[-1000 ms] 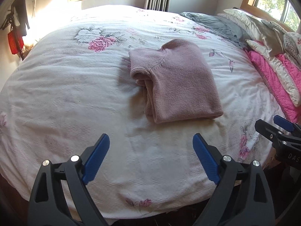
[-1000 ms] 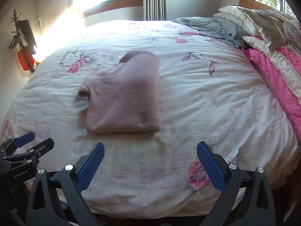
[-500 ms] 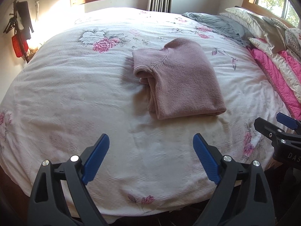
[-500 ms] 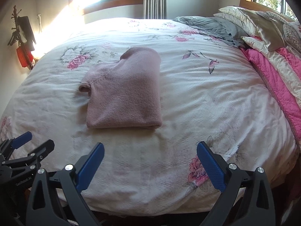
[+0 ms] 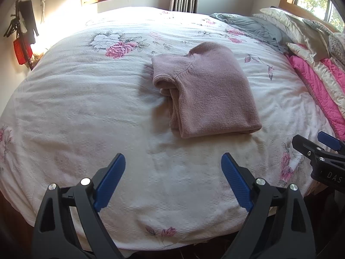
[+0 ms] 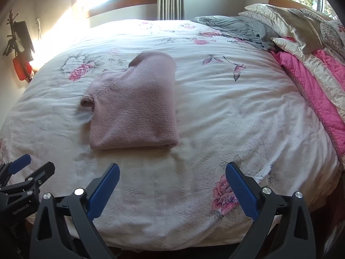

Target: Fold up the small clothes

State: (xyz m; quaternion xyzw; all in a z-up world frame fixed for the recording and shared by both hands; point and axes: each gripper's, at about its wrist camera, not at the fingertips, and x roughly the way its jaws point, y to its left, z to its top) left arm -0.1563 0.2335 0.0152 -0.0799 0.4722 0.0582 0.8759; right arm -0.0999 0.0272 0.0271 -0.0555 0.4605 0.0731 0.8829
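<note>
The dusty-pink knitted sweater (image 5: 207, 90) lies folded mid-bed; both the left gripper (image 5: 173, 180) and the right gripper (image 6: 172, 188), fingers wide and empty, are held short of its near hem. If a further fold is wanted, that hem is best pinched at both corners and lifted evenly

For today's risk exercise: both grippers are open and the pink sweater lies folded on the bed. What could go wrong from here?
1. The pink sweater has loose layers and a cuff at its left edge; grabbing there with the left gripper might undo the fold.
2. The floral bedspread is soft and wrinkled, so the right gripper could pinch it along with the sweater.
</note>
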